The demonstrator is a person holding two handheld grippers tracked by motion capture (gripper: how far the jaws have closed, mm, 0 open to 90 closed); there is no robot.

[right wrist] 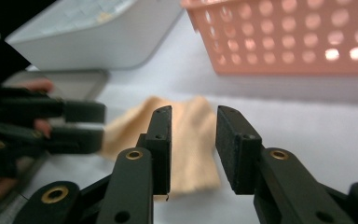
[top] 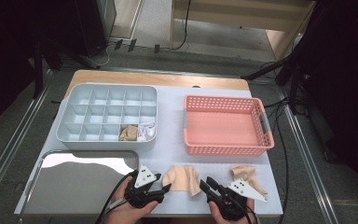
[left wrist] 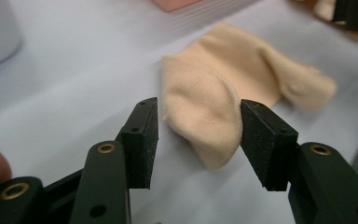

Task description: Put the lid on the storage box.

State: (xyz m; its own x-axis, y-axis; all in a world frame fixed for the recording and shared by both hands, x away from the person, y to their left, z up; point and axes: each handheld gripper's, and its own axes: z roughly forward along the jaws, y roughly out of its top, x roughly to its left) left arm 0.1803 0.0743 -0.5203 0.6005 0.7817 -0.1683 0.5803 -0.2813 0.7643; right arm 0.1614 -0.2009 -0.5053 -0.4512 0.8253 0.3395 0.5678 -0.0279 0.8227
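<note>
A beige sock (top: 182, 179) lies flat on the white mat near the table's front edge. My left gripper (top: 168, 188) comes at it from the left; in the left gripper view its jaws (left wrist: 198, 126) straddle the sock's (left wrist: 214, 93) near end, and the left pad stands just off the cloth. My right gripper (top: 204, 183) sits at the sock's right side. Its jaws (right wrist: 193, 126) stand a narrow gap apart above the sock (right wrist: 130, 126), gripping nothing. The left gripper (right wrist: 100, 126) shows across from it.
A second beige sock (top: 246, 173) lies at the front right. A grey divided organizer (top: 107, 116) at the back left holds a beige item (top: 128, 133) and a white one (top: 147, 131). A pink basket (top: 226, 123) stands at the back right, a metal tray (top: 79, 182) at the front left.
</note>
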